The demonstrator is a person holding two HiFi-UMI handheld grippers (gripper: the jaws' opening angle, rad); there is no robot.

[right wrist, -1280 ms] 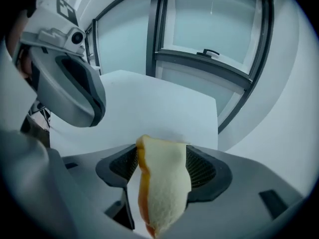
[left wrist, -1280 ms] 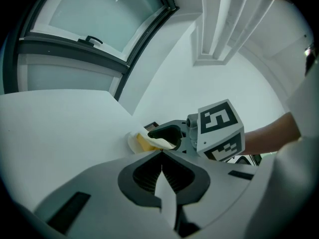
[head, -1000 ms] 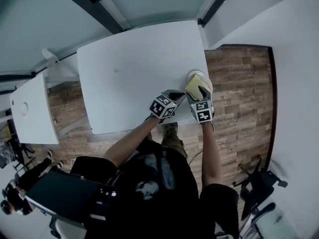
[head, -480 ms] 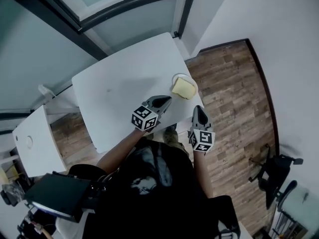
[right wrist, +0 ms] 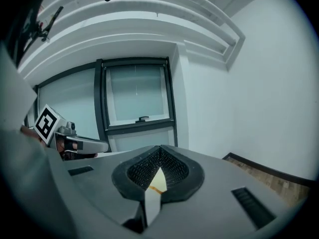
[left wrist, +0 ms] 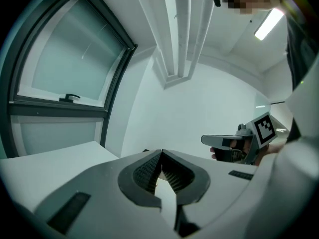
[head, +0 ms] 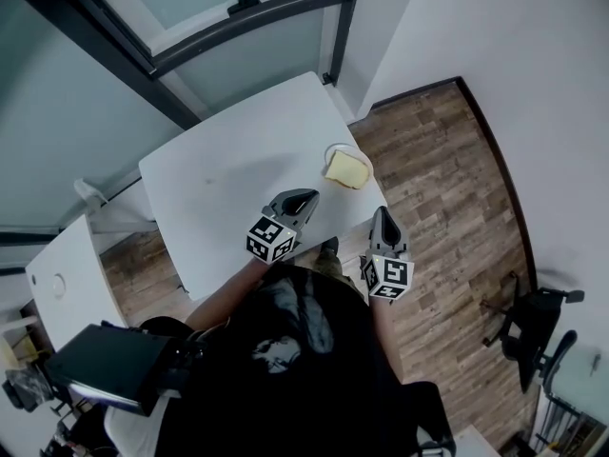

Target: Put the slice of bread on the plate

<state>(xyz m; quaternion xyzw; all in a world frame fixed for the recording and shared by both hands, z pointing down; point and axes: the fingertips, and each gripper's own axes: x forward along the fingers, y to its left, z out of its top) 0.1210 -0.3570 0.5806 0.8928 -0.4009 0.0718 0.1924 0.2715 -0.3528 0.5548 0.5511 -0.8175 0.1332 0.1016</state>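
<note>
The pale yellow slice of bread (head: 347,169) lies on the small white plate (head: 336,149) at the right end of the white table (head: 228,188). Both grippers are lifted off the table near its front edge, apart from the plate. My left gripper (head: 297,198) is shut and empty; its tips (left wrist: 160,153) meet. My right gripper (head: 381,215) hangs off the table's right front corner, shut with nothing held (right wrist: 160,148). A sliver of the bread (right wrist: 158,182) shows through the gap behind its tips. Each gripper view shows the other gripper at its side.
A dark-framed window (head: 247,8) runs behind the table. Wooden floor (head: 447,188) lies to the right, with a black chair (head: 533,336) farther off. A second white table (head: 62,284) stands at the left. A white wall (head: 533,84) closes the right side.
My right gripper has let go of the bread on the plate, shut its jaws and risen back toward the body. The left gripper has also lifted and drawn back.
</note>
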